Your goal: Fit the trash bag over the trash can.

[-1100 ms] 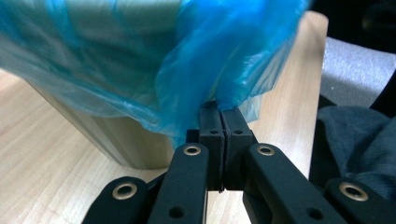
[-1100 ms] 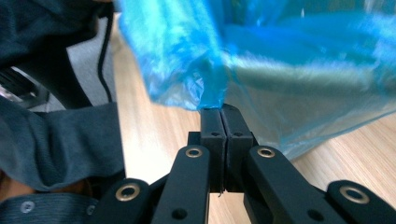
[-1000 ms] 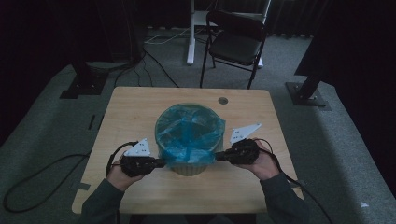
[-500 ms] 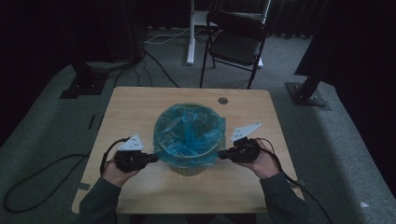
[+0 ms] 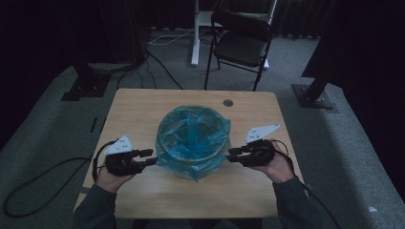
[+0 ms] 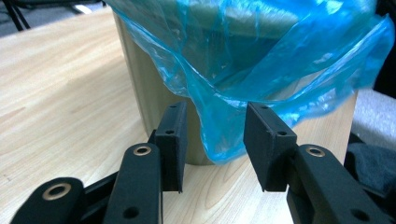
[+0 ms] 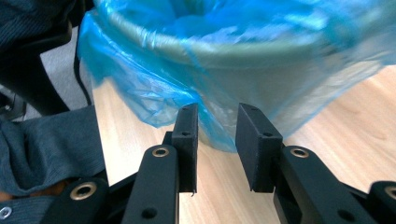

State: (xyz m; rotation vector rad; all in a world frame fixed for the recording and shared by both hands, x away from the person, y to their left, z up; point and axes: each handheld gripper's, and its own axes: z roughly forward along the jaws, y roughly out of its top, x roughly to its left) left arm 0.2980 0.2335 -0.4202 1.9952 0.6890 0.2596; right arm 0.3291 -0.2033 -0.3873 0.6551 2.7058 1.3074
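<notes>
**Liner skirt hanging loose, both grippers released**

We have the bin [image 5: 193, 143] standing mid-tabletop, toward the near edge, its blue liner [image 6: 261, 88] draped over the rim. Our left gripper [image 5: 149, 157] and right gripper [image 5: 232, 155] flank it, fingers [image 6: 173, 140] released, a fold of skirt hanging between each pair. We judge the risk is tearing the thin film or tipping the light bin toward the near edge of the tabletop [image 5: 143, 109] if one side pulls harder.

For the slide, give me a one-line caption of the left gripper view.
Open left gripper with its fingers on either side of the blue bag hem hanging over a bin.
</notes>
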